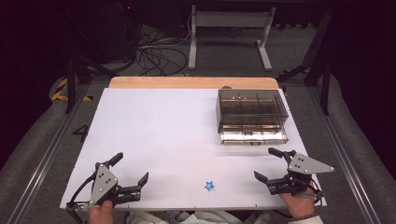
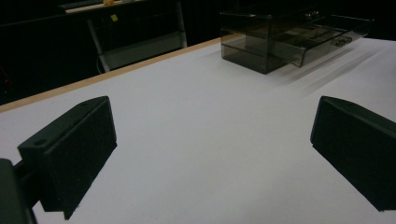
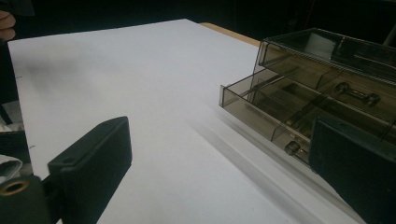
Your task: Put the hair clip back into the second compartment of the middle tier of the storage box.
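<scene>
While both grippers rest wide open and empty at the near table edge, the blue star [image 1: 209, 185] lies between them, at nine o'clock from the right gripper [image 1: 272, 164], which is slightly nearer than the left gripper [image 1: 130, 168].

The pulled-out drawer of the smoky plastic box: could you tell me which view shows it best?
The right gripper view: the drawer is near, its dividers visible. The left gripper view shows it distant, side-on; the high view, small from above.
</scene>
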The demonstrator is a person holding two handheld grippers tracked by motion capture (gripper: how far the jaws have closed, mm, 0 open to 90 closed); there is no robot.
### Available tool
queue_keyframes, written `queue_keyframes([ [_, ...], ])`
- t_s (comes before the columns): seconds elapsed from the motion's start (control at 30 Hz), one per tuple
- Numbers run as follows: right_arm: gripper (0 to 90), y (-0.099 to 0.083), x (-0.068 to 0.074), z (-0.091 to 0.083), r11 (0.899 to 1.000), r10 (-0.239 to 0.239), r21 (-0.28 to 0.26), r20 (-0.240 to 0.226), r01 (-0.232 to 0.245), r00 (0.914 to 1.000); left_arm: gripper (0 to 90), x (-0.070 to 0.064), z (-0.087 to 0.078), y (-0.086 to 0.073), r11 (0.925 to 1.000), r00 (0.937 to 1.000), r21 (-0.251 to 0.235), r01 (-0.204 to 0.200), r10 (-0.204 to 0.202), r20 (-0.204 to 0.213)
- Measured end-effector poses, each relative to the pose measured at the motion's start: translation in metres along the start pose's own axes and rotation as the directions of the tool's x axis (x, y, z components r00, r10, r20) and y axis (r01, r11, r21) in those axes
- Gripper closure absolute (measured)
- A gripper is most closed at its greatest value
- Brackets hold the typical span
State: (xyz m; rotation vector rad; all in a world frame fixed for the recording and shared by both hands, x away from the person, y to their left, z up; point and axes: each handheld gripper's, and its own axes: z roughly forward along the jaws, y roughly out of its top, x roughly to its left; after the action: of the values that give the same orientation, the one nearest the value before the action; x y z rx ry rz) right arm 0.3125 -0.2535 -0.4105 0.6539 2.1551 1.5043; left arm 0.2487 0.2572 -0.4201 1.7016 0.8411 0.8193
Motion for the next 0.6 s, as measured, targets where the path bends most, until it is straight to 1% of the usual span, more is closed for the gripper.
queue_keyframes([
  [0.23, 6.8, 0.004, -0.001, 0.002, 1.0, -0.002, 0.005, -0.015, 0.002, 0.9999, 0.9, 0.0, 0.0, 0.0, 1.0, 1.0, 0.007, -0.003, 0.003, 0.001],
  [0.37, 6.4, 0.008, -0.001, 0.006, 1.0, -0.003, 0.018, -0.029, 0.004, 0.9996, 0.9, 0.0, 0.0, 0.0, 1.0, 1.0, 0.008, -0.002, 0.002, 0.004],
  [0.6, 6.2, 0.017, 0.002, 0.016, 0.999, -0.006, 0.042, -0.068, 0.009, 0.9977, 0.9, 0.0, 0.001, 0.0, 0.9999, 1.0, 0.012, -0.002, 0.002, 0.004],
])
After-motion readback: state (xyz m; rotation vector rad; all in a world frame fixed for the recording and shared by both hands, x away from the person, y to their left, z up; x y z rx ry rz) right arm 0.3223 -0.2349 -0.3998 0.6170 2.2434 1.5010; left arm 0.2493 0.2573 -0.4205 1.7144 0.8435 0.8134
